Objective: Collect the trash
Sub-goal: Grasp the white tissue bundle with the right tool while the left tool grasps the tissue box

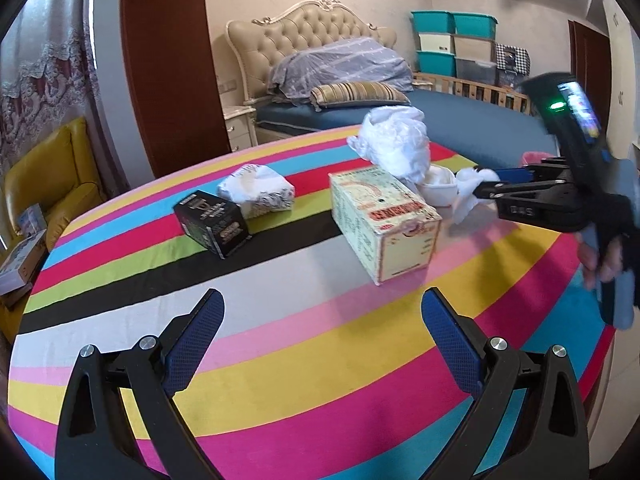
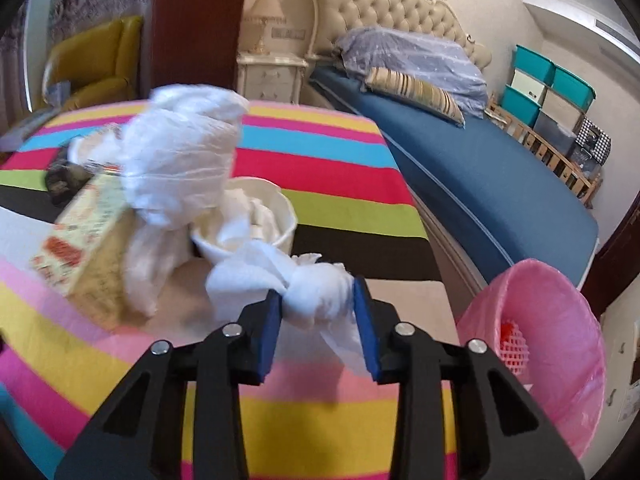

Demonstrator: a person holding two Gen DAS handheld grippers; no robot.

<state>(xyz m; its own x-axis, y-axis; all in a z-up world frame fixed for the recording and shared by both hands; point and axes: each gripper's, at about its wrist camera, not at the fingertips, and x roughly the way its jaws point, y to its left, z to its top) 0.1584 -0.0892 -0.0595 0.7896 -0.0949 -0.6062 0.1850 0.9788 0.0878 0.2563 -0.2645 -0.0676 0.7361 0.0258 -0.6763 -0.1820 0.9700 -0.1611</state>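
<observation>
While clamped on crumpled tissue (image 2: 316,296), right claw (image 2: 316,316) level above striped table (image 2: 320,420).

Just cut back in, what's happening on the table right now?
The right gripper is shut on a crumpled white tissue, near the white cup stuffed with more tissue. The pink-lined trash bin sits just off the table's right edge. The left gripper is open and empty over the striped tablecloth. On the table are the yellow carton, the black box, a crumpled paper wrapper and a white plastic bag.
</observation>
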